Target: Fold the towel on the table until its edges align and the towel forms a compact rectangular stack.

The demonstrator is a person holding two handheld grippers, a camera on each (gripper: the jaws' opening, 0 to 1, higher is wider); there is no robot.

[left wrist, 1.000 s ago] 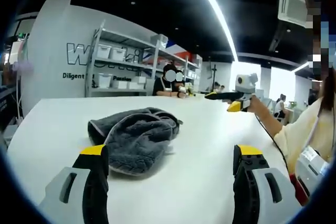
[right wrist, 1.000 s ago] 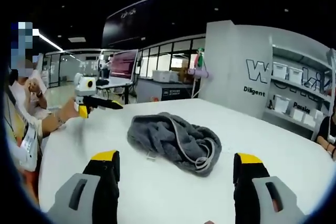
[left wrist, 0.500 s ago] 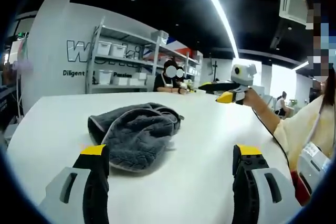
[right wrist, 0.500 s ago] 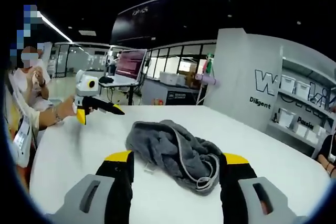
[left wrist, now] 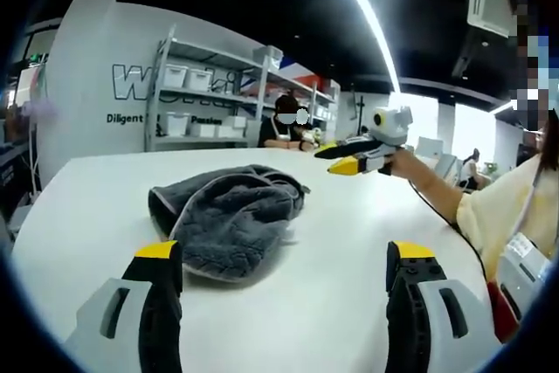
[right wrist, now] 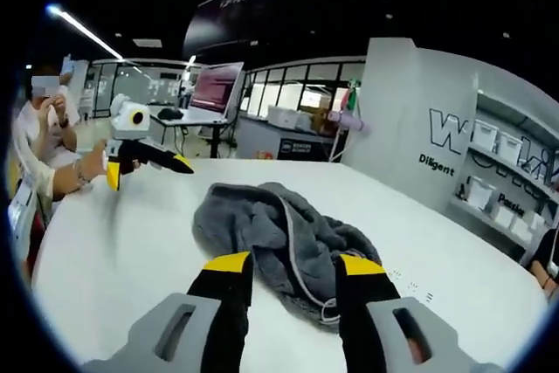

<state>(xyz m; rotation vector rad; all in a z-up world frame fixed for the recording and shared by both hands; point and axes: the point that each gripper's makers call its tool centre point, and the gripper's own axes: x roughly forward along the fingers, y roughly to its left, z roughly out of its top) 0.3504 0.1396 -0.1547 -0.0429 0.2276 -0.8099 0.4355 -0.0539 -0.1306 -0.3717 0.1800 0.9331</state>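
Narrowing its jaws since a second ago, the right gripper (right wrist: 286, 261) has drawn closer to the towel, its yellow tips now set just before the near edge; the other has hardly shifted. One white table (left wrist: 349, 233) carries one grey towel (left wrist: 229, 221), lying in a crumpled heap near the middle. Two grippers are at work: the left gripper (left wrist: 278, 251) stands wide apart and holds nothing, short of the cloth; the right stands narrow, also empty. My worry is that it pinches several bunched layers instead of one edge, dragging the heap rather than spreading it.
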